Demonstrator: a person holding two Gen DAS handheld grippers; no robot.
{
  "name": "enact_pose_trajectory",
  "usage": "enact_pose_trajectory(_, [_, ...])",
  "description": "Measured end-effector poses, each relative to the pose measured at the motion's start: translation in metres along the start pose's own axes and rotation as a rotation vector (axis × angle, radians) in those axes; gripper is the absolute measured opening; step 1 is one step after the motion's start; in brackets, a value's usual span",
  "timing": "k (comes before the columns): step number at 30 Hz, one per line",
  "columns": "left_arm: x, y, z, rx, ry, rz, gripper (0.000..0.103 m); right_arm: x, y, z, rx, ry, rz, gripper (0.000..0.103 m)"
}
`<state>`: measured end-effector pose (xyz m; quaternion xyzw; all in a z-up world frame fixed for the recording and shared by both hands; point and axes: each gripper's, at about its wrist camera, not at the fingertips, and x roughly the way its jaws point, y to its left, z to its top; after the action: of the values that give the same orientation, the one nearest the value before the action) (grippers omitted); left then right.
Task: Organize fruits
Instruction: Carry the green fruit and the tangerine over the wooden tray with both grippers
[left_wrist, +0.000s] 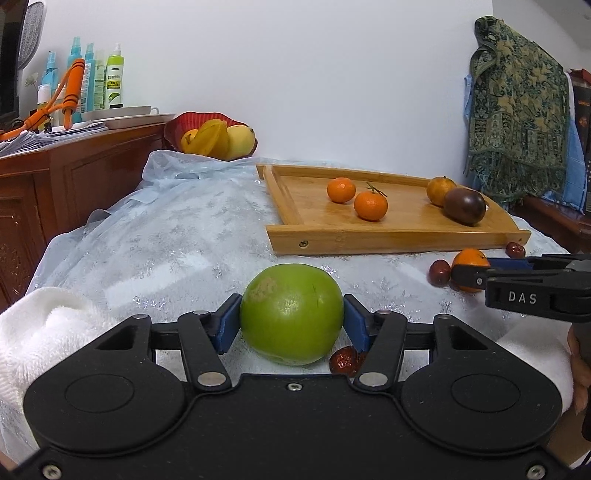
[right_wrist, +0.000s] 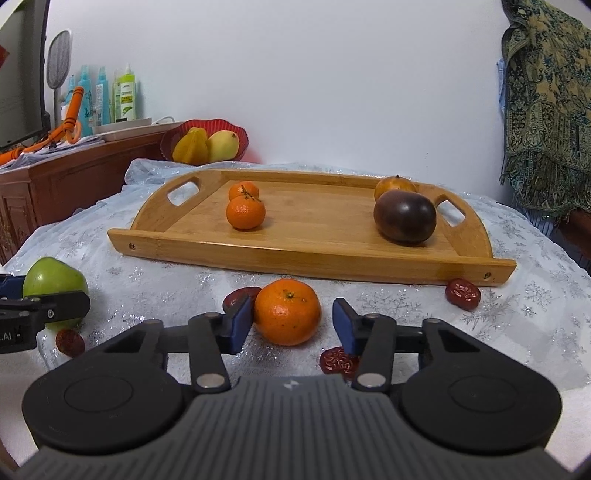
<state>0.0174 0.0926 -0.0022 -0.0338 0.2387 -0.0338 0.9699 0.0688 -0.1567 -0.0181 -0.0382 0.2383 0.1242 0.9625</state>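
Left gripper (left_wrist: 291, 320) blue pads pinching smooth round green fruit (left_wrist: 291, 314) near table's front edge on glittery snowflake cloth (left_wrist: 192, 243), right gripper (right_wrist: 291, 320) spread around dimpled orange mandarin (right_wrist: 287, 312), right pad clear, before bamboo tray (right_wrist: 314, 254); "DAS" on its finger.
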Motion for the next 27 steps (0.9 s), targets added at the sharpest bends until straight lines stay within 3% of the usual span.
enact_pose_trajectory(5, [0.001, -0.001, 0.005, -0.02, 0.002, -0.011, 0.055, 0.0, 0.001, 0.002, -0.001, -0.003, -0.001, 0.044])
enact_pose_trajectory(13, [0.003, -0.01, 0.026, -0.02, -0.046, -0.029, 0.055, -0.011, -0.015, 0.018, 0.058, -0.081, -0.028, 0.043])
enact_pose_trajectory(27, [0.052, -0.031, 0.108, 0.007, -0.125, -0.06, 0.055, 0.003, -0.078, 0.081, 0.165, -0.199, -0.073, 0.043])
